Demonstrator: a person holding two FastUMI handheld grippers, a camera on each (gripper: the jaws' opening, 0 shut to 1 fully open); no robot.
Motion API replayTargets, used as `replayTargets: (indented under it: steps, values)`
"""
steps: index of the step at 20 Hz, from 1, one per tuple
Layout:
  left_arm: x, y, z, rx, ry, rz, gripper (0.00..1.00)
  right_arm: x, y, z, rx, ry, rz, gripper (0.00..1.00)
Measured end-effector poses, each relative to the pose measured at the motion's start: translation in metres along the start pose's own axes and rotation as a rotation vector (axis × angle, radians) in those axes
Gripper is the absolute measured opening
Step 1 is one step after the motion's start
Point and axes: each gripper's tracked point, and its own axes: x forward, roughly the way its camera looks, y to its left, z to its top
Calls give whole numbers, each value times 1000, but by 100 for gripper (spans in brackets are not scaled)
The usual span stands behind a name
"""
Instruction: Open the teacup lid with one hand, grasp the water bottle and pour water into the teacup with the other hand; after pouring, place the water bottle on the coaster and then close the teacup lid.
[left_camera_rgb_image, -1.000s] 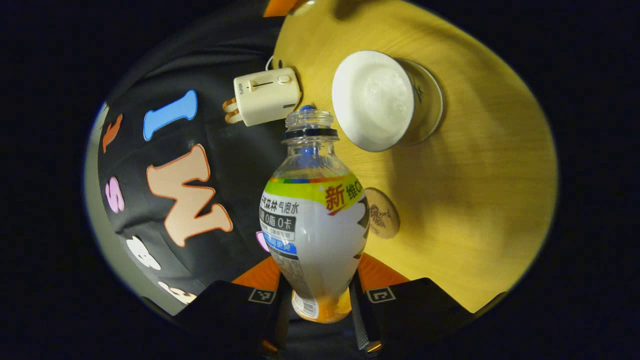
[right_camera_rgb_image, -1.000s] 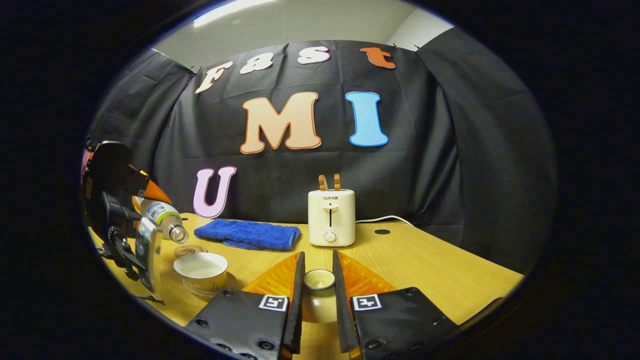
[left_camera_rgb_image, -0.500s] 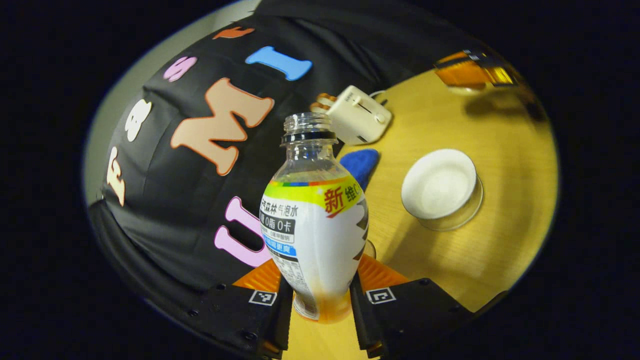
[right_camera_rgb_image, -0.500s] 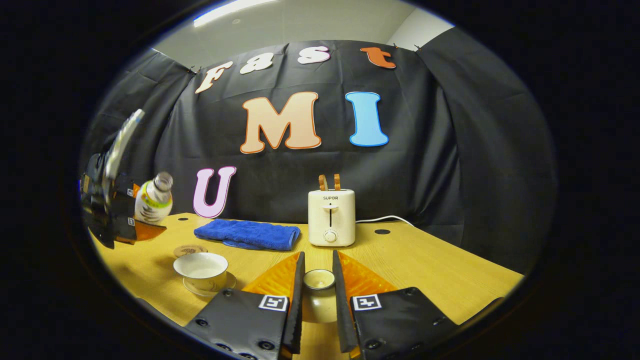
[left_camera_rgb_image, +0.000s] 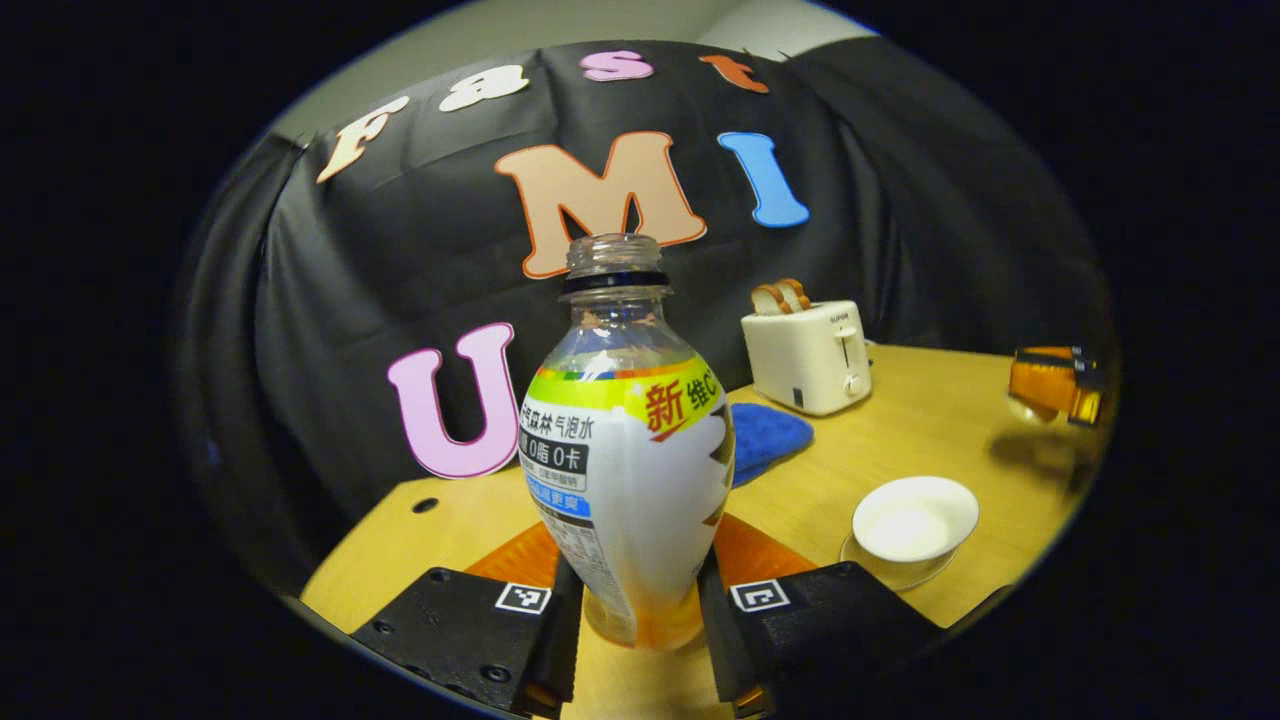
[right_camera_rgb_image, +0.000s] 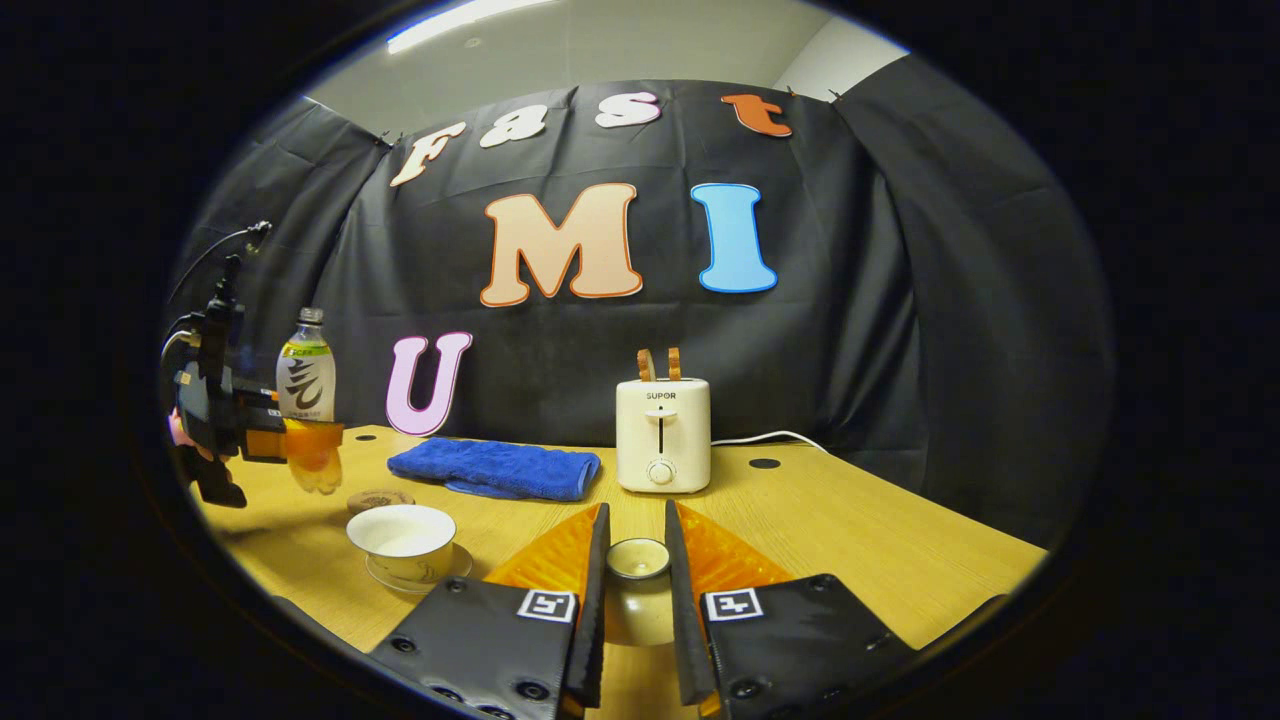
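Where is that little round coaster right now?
In the right gripper view, the coaster lies on the table's left side, just behind the teacup and below the held-up water bottle.

White teacup (right_camera_rgb_image: 402, 541), blue towel (right_camera_rgb_image: 495, 468), cream toaster (right_camera_rgb_image: 662, 434), green-and-white-labelled bottle (left_camera_rgb_image: 625, 465), yellow wood-grain table (right_camera_rgb_image: 860, 540).

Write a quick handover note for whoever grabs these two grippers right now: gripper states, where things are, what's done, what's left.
Left gripper: shut on the water bottle, upright, uncapped, held above the table.
Right gripper: shut on the teacup lid, held off the cup.
Teacup: open on its saucer, right of the bottle in the left gripper view. Coaster: bare, just behind the teacup.
Done: lid off; the bottle is upright, so pouring looks finished.
Left: set the bottle on the coaster, release, then put the lid on the teacup.
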Motion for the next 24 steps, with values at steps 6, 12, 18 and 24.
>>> replayTargets:
  steps: [6, 12, 18, 24]
  values:
    - [0, -1, -3, -54, -13, 7, 50, 1, 1, -1, 0, 0, 3, 33]
    - [-2, -2, 0, -79, -4, 34, 51, 1, 0, 0, -1, 0, 3, 32]
    - [-6, -4, 1, -80, 6, 30, 53, 1, 1, 0, 0, 0, 4, 33]
    - [-6, -3, -4, -103, 6, 31, 57, 2, 1, 0, 0, 0, 3, 33]
